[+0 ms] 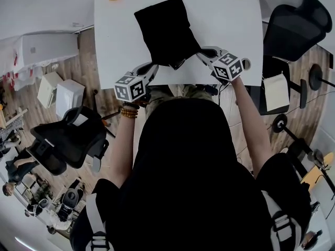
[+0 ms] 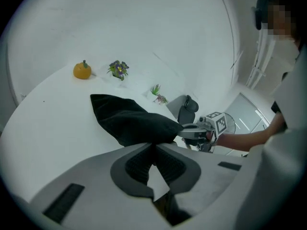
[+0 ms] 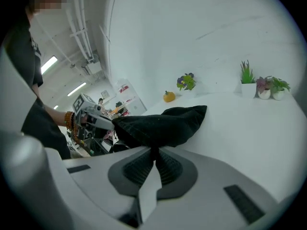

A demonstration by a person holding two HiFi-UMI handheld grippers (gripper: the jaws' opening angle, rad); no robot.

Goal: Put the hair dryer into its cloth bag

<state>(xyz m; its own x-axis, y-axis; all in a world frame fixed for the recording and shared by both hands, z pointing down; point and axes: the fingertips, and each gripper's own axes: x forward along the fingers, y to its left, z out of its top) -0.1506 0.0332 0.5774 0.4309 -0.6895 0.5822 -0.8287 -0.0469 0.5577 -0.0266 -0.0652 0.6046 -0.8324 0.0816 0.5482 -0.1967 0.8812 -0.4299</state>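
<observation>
Surface: white table (image 1: pixel 230 35) | bag (image 1: pixel 167 30): black, bulging, lies on it; dryer not seen, maybe inside | left gripper (image 1: pixel 153 67), right gripper (image 1: pixel 202 52): both clamped on bag's near edge | risk: thin cloth may slip from pads; dryer may fall out if mouth tips down

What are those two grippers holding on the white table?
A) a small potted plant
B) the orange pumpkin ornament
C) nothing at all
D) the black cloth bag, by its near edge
D: the left gripper and right gripper are each shut on the near edge of the black cloth bag.
</observation>
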